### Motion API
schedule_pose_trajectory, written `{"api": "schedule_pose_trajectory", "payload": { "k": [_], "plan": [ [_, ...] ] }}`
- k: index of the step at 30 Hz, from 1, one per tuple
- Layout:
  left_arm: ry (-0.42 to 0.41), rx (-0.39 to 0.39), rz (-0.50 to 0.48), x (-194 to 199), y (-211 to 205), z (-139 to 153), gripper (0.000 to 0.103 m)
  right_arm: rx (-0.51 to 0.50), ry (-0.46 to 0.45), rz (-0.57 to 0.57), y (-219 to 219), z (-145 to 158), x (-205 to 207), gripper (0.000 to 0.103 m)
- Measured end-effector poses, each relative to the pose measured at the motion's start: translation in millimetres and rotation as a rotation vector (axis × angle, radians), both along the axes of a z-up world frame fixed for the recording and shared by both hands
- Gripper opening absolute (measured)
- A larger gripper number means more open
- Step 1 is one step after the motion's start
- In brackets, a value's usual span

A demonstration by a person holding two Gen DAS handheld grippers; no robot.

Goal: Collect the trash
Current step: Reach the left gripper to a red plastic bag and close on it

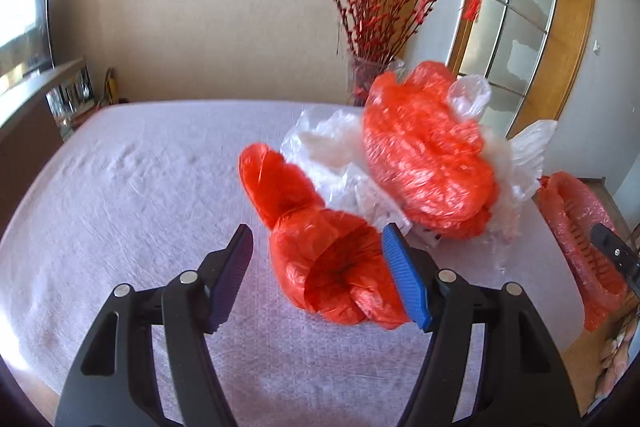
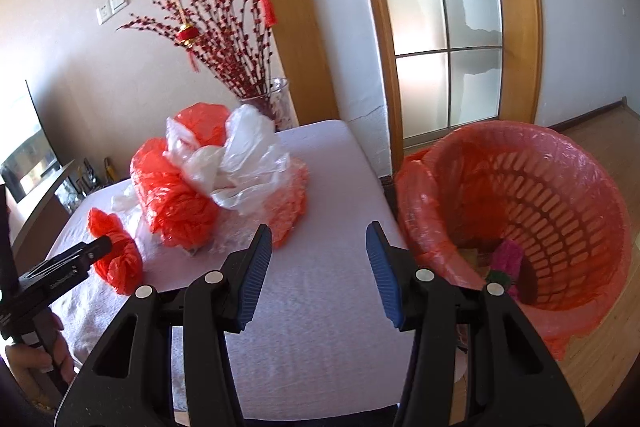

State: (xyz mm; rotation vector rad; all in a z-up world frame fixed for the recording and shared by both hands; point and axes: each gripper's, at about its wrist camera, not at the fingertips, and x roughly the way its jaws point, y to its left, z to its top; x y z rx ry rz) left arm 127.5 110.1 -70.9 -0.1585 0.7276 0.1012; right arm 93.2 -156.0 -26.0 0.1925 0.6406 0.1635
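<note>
A crumpled red plastic bag (image 1: 328, 251) lies on the white-clothed table (image 1: 140, 187). My left gripper (image 1: 316, 247) is open around it, its right finger touching the bag. A pile of red and clear plastic bags (image 1: 424, 159) sits behind it; the pile also shows in the right wrist view (image 2: 216, 179), with the small red bag (image 2: 116, 255) at the left gripper's tip. My right gripper (image 2: 320, 247) is open and empty over the table's right edge. A pink basket bin (image 2: 520, 219) lined with a red bag stands on the floor to the right, with some trash inside.
A glass vase of red blossom branches (image 2: 276, 103) stands behind the table's far corner. A wooden-framed glass door (image 2: 440, 27) is behind the bin. A TV on a cabinet (image 1: 24, 27) is at the left. The floor is wood (image 2: 600, 147).
</note>
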Motion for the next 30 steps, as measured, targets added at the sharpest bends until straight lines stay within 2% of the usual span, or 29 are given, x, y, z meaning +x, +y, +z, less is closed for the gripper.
{"api": "schedule_pose_trajectory", "payload": {
  "k": [6, 10, 15, 21, 27, 30],
  "plan": [
    [0.071, -0.081, -0.018, 21, 7, -17, 0.066, -0.034, 0.004, 0.030, 15, 0, 0, 0.050],
    [0.089, -0.130, -0.026, 27, 8, -23, 0.065, -0.040, 0.008, 0.041, 20, 0, 0, 0.050],
    [0.088, -0.195, -0.058, 29, 5, -29, 0.048, -0.045, 0.012, 0.056, 27, -2, 1, 0.050],
    [0.052, -0.179, -0.065, 13, 2, -25, 0.039, -0.048, 0.013, 0.075, 33, -1, 2, 0.050],
    [0.023, -0.157, -0.013, -5, 22, -15, 0.033, -0.050, -0.010, 0.098, 44, 6, 8, 0.049],
    [-0.003, -0.119, 0.015, -13, 33, -8, 0.032, -0.044, -0.025, 0.099, 48, 11, 15, 0.049]
  ]
}}
